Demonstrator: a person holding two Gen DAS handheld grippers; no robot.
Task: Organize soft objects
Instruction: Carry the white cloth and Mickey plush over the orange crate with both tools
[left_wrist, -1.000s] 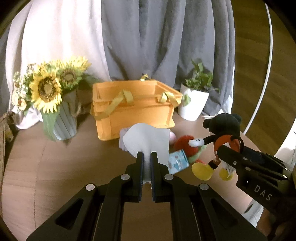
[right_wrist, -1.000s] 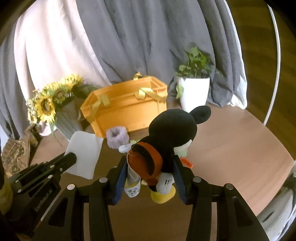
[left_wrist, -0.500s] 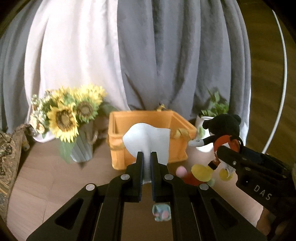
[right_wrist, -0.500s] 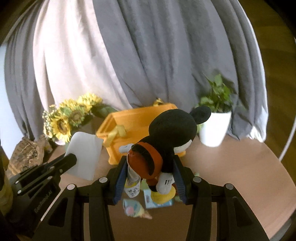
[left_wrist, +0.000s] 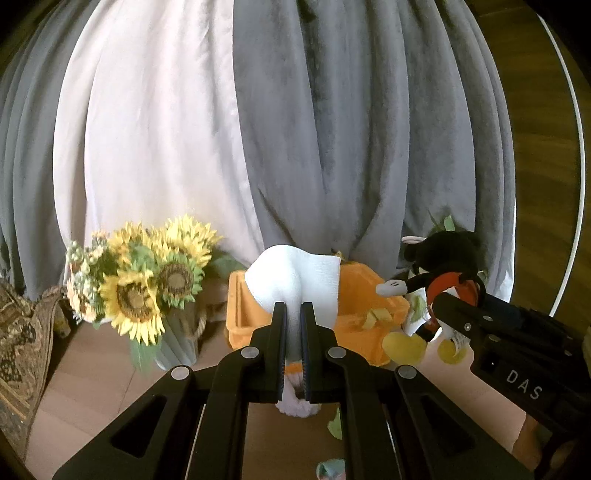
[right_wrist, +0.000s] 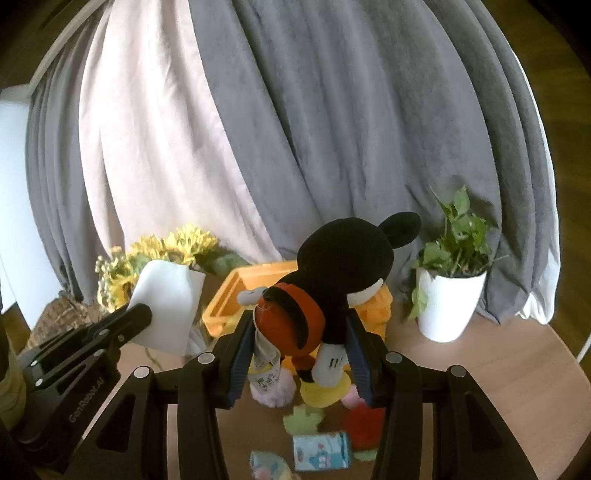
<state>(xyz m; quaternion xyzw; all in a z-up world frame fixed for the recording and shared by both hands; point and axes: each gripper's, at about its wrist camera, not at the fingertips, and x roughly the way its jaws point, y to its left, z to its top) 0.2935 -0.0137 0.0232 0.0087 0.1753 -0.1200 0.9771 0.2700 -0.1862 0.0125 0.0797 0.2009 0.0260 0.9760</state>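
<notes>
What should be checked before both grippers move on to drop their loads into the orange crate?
1. Left gripper shut on white cloth: ok.
2. Right gripper shut on mouse plush: ok.
3. Orange crate open at the top: ok.
4. Room inside the crate: cannot tell, interior hidden.
5. Soft items remaining on the table, such as the blue pouch: not ok, still out.
6. Potted plant apart from the crate: ok.
</notes>
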